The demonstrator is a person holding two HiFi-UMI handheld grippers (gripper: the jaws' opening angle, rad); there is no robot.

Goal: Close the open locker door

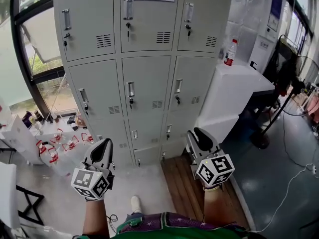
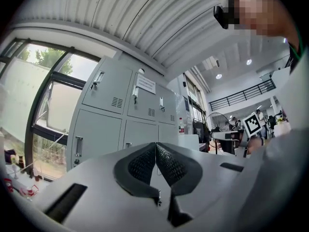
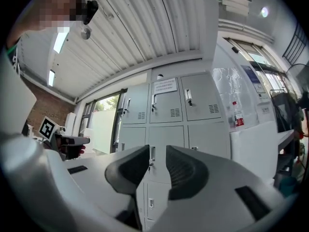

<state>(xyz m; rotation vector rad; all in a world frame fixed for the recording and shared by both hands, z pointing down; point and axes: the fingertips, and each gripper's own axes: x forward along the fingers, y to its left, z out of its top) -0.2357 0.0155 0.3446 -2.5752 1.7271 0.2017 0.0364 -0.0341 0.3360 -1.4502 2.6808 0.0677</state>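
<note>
Left gripper (image 1: 104, 144) jaws pressed together, right gripper (image 1: 200, 134) jaws slightly apart. Both empty and well short of the lockers (image 1: 149, 83). Every door looks flush, so probably no push needed. If one springs, press flat beside its handle. Only the head view shows the bottom rows.

Upper right, you have a bottle (image 1: 230, 52) standing on a white cabinet (image 1: 234, 91). Left edge: window (image 1: 35, 39). Lower left: red-and-white clutter (image 1: 70, 143) on the floor.
</note>
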